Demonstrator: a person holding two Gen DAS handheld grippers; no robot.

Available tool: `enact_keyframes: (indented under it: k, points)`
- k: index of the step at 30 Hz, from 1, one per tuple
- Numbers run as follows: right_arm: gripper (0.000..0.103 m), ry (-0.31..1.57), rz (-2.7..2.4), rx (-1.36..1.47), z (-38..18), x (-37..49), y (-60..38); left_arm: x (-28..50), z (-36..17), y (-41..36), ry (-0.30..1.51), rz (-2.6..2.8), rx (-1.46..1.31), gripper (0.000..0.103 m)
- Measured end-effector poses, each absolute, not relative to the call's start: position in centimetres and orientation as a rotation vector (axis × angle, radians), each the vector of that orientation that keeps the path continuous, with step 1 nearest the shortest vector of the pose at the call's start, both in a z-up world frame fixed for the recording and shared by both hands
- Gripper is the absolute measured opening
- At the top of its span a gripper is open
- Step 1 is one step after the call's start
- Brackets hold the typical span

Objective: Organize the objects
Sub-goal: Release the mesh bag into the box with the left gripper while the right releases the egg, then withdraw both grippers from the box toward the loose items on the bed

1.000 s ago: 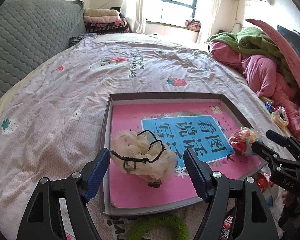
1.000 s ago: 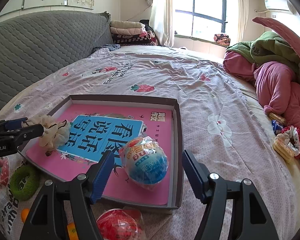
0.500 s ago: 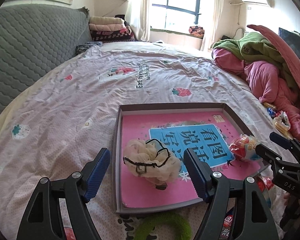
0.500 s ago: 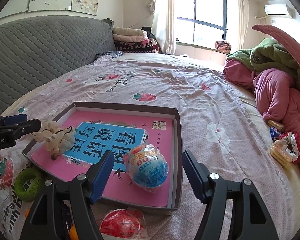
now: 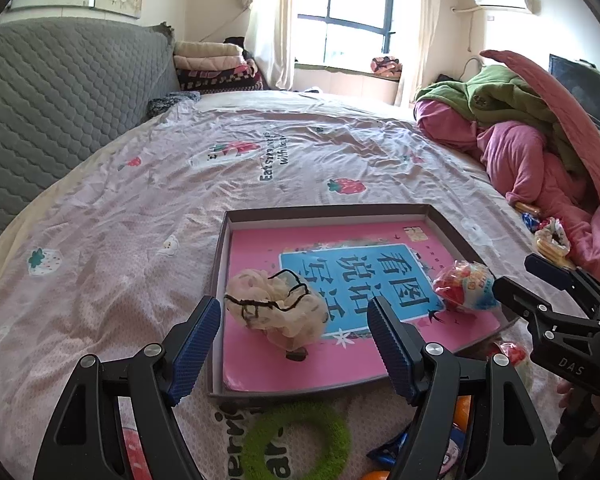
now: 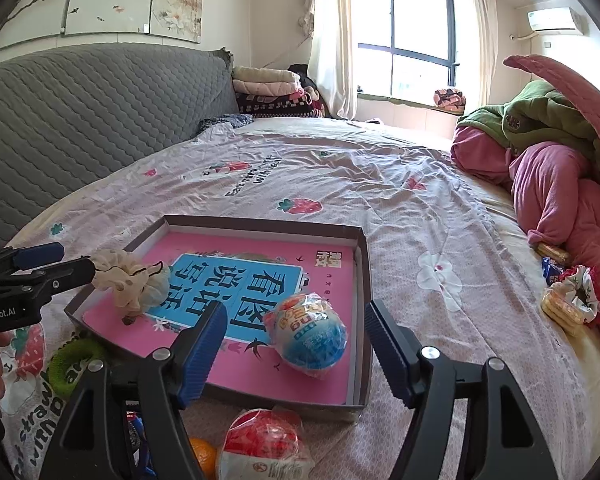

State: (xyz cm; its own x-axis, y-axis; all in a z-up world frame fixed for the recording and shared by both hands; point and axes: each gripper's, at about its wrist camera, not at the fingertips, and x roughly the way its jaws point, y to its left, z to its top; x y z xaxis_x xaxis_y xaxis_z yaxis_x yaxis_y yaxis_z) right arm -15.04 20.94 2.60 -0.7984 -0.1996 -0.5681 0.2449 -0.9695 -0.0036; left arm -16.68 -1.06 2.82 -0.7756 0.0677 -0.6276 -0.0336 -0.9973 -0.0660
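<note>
1. The right tool has its blue-padded jaws spread wide, having just opened further, and pinches nothing; the wrapped egg-shaped toy lies on the tray floor ahead of it, free of both pads.
2. The left tool is also spread and empty, poised over the near edge of the tray.
3. A cream scrunchie with black trim lies in the tray's near-left part, just beyond the left tool.
4. The tray sits on the bed, lined with a pink sheet bearing a blue label.
5. Outside the tray, on the near side, lie a green fuzzy ring, a red wrapped toy and an orange.
6. Snack packets rest well apart at the right, beside pink bedding.
</note>
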Motion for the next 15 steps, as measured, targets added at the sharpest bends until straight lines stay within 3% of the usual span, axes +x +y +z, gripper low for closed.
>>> enact_keyframes:
  k: [15]
  points:
    - [0.075,0.083,-2.793,0.82,3.5,-13.2,21.4,-14.2,3.1,-0.5,-0.066,2.917,-1.021,0.077]
